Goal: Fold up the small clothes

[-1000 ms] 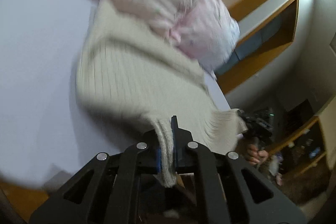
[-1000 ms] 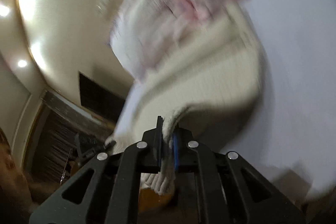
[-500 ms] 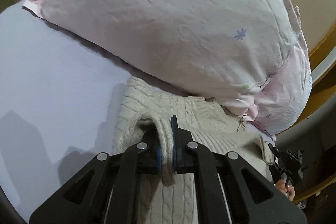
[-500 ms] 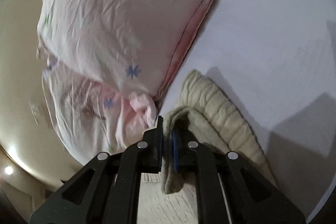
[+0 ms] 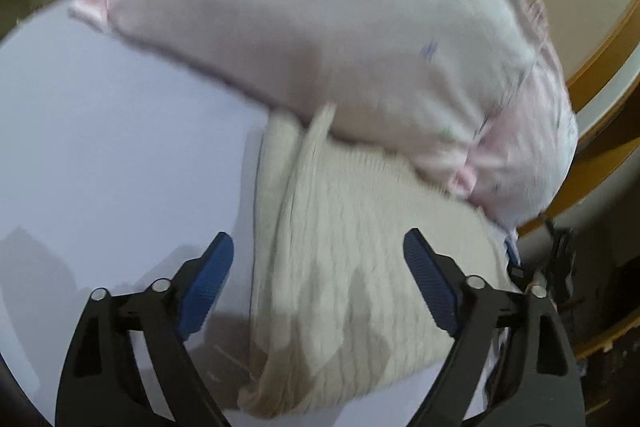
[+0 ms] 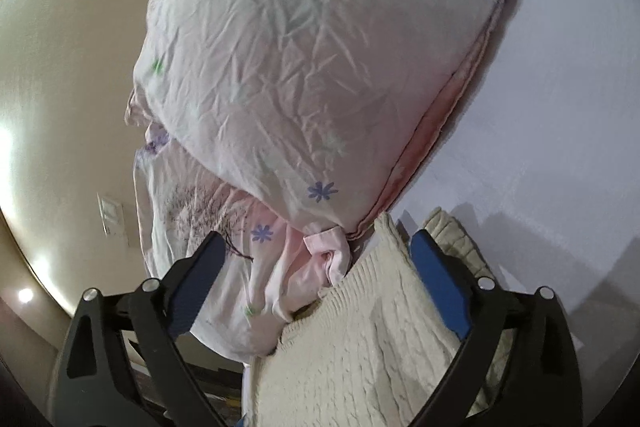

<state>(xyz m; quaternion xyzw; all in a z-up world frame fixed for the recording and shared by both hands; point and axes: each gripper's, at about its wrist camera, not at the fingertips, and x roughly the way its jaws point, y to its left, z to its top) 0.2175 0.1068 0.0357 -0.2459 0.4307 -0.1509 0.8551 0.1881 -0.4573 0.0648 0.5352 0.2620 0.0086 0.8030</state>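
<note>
A cream cable-knit sweater (image 5: 344, 267) lies folded on the white bed sheet (image 5: 120, 147), its far edge against a pink flowered pillow (image 5: 340, 27). My left gripper (image 5: 320, 267) is open just above the sweater, its blue pads either side of the fold and holding nothing. The sweater also shows in the right wrist view (image 6: 372, 347), where my right gripper (image 6: 316, 267) is open over its far corner beside the pillow (image 6: 300, 67), also empty. The left wrist view is blurred by motion.
The white sheet (image 6: 540, 107) stretches to the right of the pillow. A beige wall with a light switch (image 6: 110, 215) is behind the pillow. Wooden trim (image 5: 600, 75) and dark furniture lie past the bed's edge.
Both grippers were shut on the sweater's edge, swung it toward the pillow and laid it down. Both have now opened and let the sweater go.
</note>
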